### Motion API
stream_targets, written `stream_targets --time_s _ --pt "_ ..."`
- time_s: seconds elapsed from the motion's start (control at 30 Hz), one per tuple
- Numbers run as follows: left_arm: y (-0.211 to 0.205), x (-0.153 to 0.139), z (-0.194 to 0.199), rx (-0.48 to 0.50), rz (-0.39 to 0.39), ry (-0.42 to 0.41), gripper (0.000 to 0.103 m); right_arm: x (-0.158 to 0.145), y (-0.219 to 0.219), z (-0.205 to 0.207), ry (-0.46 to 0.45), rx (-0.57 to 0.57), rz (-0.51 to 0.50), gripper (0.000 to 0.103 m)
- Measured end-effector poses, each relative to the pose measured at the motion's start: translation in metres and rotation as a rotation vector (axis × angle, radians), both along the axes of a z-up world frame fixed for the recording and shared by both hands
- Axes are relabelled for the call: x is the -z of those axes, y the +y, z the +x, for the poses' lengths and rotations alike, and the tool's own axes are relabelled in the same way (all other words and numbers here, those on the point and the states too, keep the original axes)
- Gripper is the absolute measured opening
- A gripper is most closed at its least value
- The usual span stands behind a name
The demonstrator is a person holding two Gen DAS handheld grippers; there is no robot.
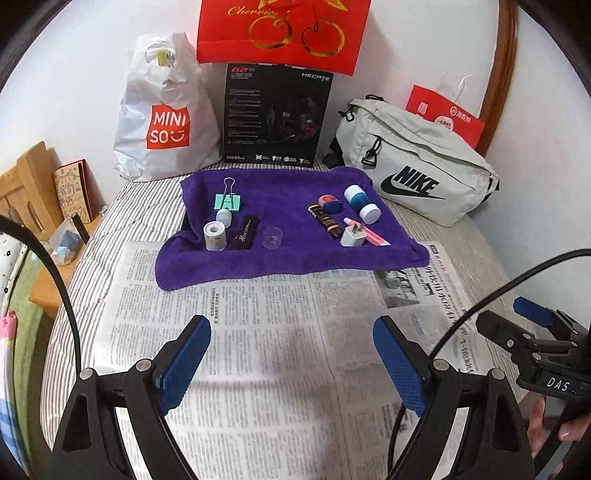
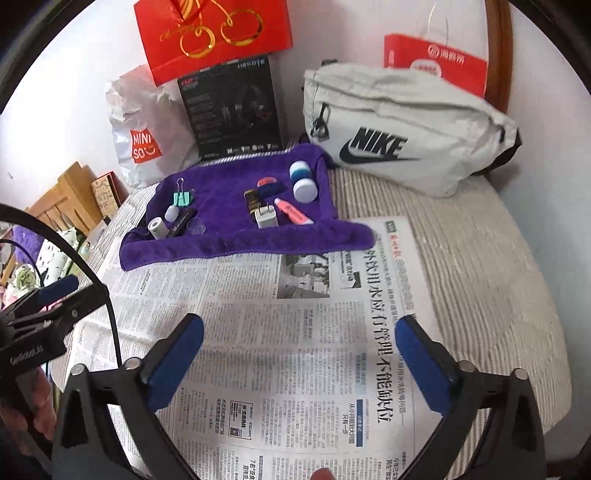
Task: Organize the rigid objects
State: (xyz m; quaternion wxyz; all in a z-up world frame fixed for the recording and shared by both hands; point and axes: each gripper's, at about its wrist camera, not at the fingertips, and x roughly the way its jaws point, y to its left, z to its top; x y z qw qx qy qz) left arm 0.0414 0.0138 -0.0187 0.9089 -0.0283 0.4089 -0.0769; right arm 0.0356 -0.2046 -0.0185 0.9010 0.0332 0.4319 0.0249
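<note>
A purple towel (image 1: 280, 258) (image 2: 229, 243) lies on newspaper and carries two clusters of small objects. On its left are a green binder clip (image 1: 228, 201), a small white bottle (image 1: 224, 218), a white tape roll (image 1: 215, 236), a black case (image 1: 245, 232) and a clear cup (image 1: 272, 237). On its right are a blue-and-white bottle (image 1: 362, 203), a red-and-blue eraser (image 1: 330, 203), a dark tube (image 1: 325, 220), a white charger plug (image 1: 352, 234) and a pink tube (image 1: 365, 232). My left gripper (image 1: 291, 354) is open and empty, short of the towel. My right gripper (image 2: 299, 354) is open and empty over the newspaper.
Behind the towel stand a white Miniso bag (image 1: 162, 122), a black headset box (image 1: 277, 114), a red gift bag (image 1: 284, 29), a grey Nike bag (image 1: 417, 166) and a small red bag (image 1: 447, 118). A newspaper (image 1: 258, 350) covers the striped surface. A wooden stand (image 1: 26, 192) is at left.
</note>
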Motion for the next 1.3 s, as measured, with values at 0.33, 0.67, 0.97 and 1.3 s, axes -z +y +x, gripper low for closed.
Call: stream_targets --time_s 0.33,0.67,0.97,1.3 --pt "-0.004 -0.008 -0.026 -0.015 0.002 -0.023 0.094 -0.008 -0.003 -0.018 0.004 0.01 0.018 0.103" --pt "-0.013 -0.014 -0.034 -0.001 0.03 -0.043 0.1 -0.007 -0.002 -0.023 0.012 0.004 -0.008 0.103" --pt "-0.006 -0.013 -0.036 -0.015 0.03 -0.053 0.103 -0.011 -0.008 -0.027 0.005 0.014 -0.004 0.103" --pt "-0.009 -0.012 -0.037 -0.003 0.049 -0.044 0.103 -0.01 -0.006 -0.028 0.007 0.009 -0.008 0.103"
